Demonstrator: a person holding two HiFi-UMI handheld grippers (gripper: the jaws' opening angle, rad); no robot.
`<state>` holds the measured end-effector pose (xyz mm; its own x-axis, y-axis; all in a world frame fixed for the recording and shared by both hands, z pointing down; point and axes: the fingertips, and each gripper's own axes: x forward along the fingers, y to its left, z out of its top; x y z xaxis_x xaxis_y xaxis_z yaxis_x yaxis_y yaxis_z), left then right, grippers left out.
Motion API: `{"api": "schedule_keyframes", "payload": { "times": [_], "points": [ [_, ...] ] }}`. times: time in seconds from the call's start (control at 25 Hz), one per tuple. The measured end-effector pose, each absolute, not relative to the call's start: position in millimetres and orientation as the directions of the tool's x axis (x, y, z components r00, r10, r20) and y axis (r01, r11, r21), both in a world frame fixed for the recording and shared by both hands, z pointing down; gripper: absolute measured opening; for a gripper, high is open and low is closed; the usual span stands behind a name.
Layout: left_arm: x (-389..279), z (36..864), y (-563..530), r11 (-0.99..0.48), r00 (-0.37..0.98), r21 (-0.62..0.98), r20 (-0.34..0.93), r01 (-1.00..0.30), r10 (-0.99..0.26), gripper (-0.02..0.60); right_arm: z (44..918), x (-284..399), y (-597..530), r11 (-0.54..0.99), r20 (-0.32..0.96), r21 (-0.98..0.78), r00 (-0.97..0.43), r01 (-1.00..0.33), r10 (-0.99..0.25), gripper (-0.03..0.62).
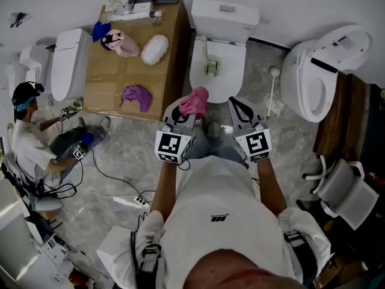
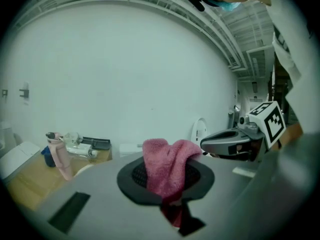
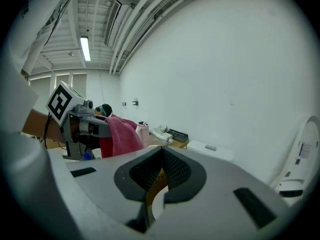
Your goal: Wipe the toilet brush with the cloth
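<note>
On the far left of the floor, a person [image 1: 27,140] sat with cables around them. Next to them stood a white toilet [image 1: 69,62], and then a wooden table [image 1: 99,86]. A purple cloth [image 1: 137,96], a fluffy white thing [image 1: 154,49] and a pink bottle [image 1: 120,43] lay on the table. Just past the table's corner, the left gripper [image 1: 183,114] had its jaws squeezed tight on a pink cloth [image 1: 195,101]. The cloth stuck up out of the jaws and flopped over to one side. It was held up in front of the middle toilet [image 1: 219,53], which had its lid down. The right gripper [image 1: 243,110] was held beside the left one, and the two did not touch. Its jaws were closed with the tips together, and nothing was between them. Further right, the white toilet brush [image 1: 272,88] stood up on the grey floor, between the middle toilet and the last toilet [image 1: 316,77]. The brush was apart from both grippers and from the pink cloth. The last toilet had its lid up.
</note>
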<state>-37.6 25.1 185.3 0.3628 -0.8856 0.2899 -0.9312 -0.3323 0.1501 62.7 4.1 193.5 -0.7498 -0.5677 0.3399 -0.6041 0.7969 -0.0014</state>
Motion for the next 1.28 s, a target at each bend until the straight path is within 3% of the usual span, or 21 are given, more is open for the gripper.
{"api": "schedule_keyframes", "payload": {
  "times": [1.28],
  "points": [
    [-78, 398, -120, -0.423, 0.464, 0.196, 0.464, -0.884, -0.755, 0.051, 434, 28, -150, 0.807, 0.576, 0.027, -0.651, -0.59, -0.495, -0.003]
  ]
}}
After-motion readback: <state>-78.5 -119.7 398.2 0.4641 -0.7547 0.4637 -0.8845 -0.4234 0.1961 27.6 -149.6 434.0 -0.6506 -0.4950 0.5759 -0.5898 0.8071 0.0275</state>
